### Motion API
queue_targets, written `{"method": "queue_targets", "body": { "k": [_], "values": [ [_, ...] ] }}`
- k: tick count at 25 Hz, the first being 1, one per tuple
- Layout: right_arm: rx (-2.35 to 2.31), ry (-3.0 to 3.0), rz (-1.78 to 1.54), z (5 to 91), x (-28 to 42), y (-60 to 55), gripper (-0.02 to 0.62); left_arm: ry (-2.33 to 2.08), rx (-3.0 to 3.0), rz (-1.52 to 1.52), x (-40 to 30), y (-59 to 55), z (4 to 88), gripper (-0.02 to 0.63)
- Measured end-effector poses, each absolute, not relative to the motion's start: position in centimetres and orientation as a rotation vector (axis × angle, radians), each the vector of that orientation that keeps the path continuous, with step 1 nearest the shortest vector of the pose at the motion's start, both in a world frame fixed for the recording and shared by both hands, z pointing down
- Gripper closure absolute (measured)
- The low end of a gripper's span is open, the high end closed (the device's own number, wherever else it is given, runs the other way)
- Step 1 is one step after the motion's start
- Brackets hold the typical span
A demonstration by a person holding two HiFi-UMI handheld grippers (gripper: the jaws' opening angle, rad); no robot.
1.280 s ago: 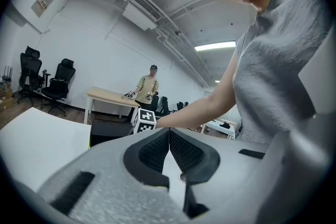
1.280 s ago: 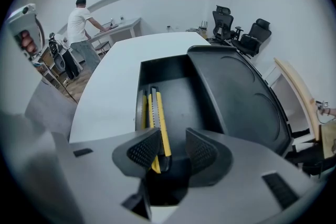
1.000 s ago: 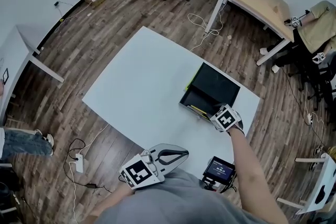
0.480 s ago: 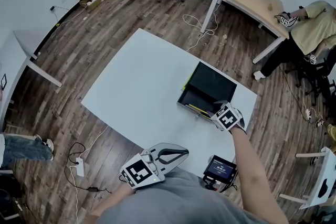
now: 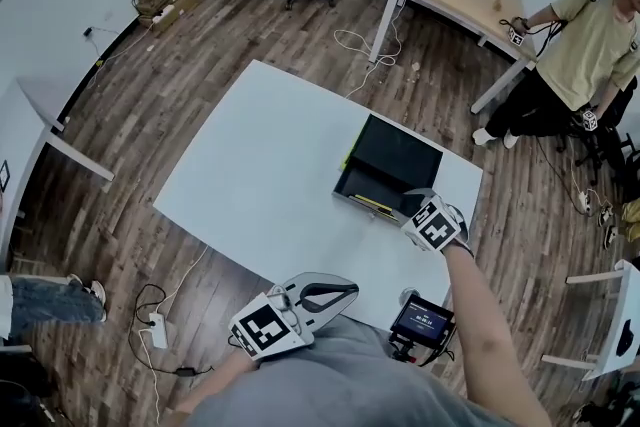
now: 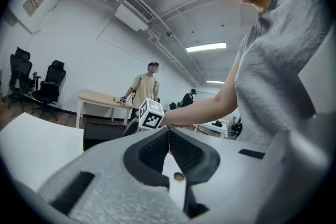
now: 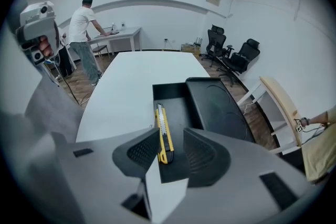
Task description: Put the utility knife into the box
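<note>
Utility knife (image 7: 164, 131): we see it lying in the black box (image 5: 395, 160) near the table's (image 5: 260, 165) right edge.
Right hand-held gripper (image 7: 172, 148): jaws apart, empty.
Left hand-held gripper (image 6: 169, 139): jaws pressed together.

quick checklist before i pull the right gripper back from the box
1. Utility knife lying inside the box: ok.
2. Right gripper open, jaws apart on either side of the knife, not clamping it: ok.
3. Lid open and lying beside the tray, out of the exit path: ok.
4. Left gripper shut, empty, away from the box: ok.
5. Blade retracted: cannot tell.
</note>
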State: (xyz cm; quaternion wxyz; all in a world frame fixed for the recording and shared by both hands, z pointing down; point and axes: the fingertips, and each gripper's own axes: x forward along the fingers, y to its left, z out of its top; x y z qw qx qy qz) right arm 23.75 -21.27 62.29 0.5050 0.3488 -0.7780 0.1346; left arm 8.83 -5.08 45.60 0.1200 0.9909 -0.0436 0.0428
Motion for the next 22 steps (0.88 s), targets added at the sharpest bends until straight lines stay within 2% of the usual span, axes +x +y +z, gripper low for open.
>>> {"method": "queue_targets", "body": {
  "k": [22],
  "values": [
    [1.152, -1.972, 0.246, 52.3, 21.3, -14.4, 0.459, 0.078, 2.937, 0.14, 7.5, -2.8, 45.0, 0.588]
  ]
}}
